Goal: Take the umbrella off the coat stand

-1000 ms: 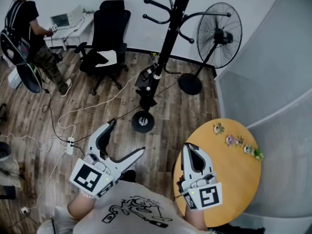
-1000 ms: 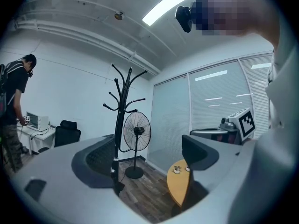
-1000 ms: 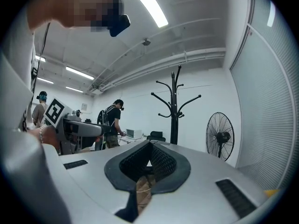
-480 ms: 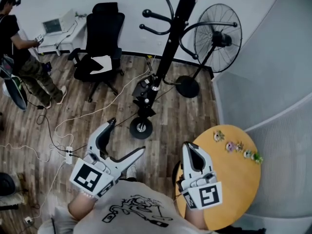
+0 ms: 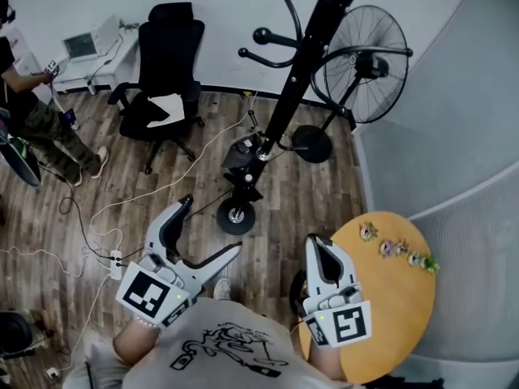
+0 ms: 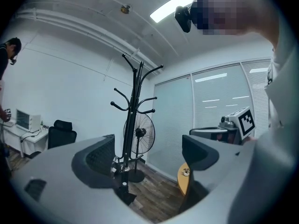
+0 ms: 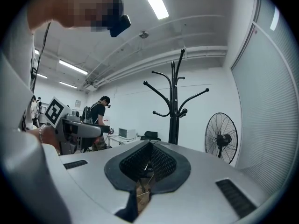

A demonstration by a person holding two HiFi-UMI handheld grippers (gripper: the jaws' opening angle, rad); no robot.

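The black coat stand (image 5: 285, 100) rises from a round base (image 5: 235, 215) in the middle of the floor, its curved hooks (image 5: 268, 37) bare in the head view. A black bundle (image 5: 243, 151) sits low on the pole; I cannot tell whether it is the umbrella. The stand also shows ahead in the left gripper view (image 6: 133, 120) and in the right gripper view (image 7: 174, 101). My left gripper (image 5: 211, 227) is held near my chest, open and empty, well short of the stand. My right gripper (image 5: 315, 245) is shut on nothing, above the table's edge.
A standing fan (image 5: 361, 63) is right behind the stand. A black office chair (image 5: 166, 71) is at the back left. A round wooden table (image 5: 397, 306) with small figures (image 5: 397, 248) is at my right. Cables and a power strip (image 5: 116, 263) lie on the floor. A person (image 5: 32, 116) stands far left.
The view has drifted, so the stand and fan sit slightly more to the right and the person nearer the left edge. Both grippers hold the same pose.
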